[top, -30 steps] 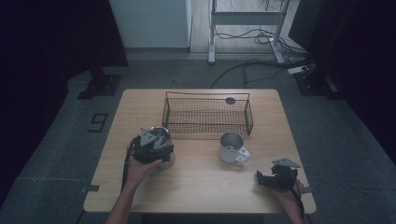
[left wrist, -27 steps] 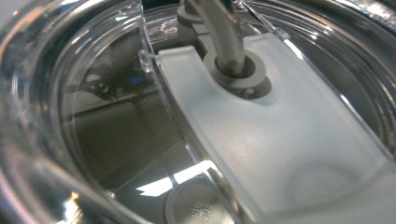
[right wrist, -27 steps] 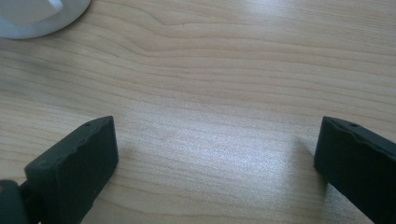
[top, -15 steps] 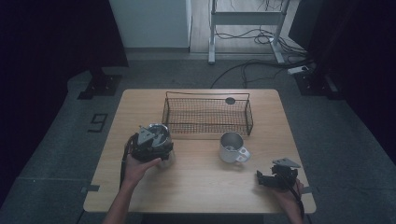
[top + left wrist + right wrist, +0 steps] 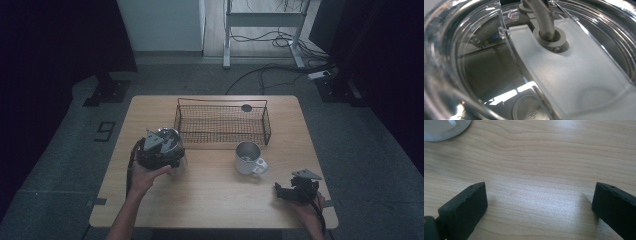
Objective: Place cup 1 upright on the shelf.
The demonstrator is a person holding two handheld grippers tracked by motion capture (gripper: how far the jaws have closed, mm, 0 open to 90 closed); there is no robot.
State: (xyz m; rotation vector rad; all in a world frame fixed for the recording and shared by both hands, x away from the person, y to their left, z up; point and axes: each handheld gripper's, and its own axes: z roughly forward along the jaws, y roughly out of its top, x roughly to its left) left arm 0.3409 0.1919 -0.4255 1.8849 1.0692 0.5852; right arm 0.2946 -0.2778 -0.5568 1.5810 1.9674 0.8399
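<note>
While the left tongs (image 5: 165,145) grip a clear lidded glass jar (image 5: 486,75) at the counter's (image 5: 210,200) nine o'clock side, the right tongs (image 5: 285,192) rest at five o'clock, jaws wide apart and empty. A metal mug (image 5: 248,158) stands between them, near the wire basket (image 5: 222,125).
</note>
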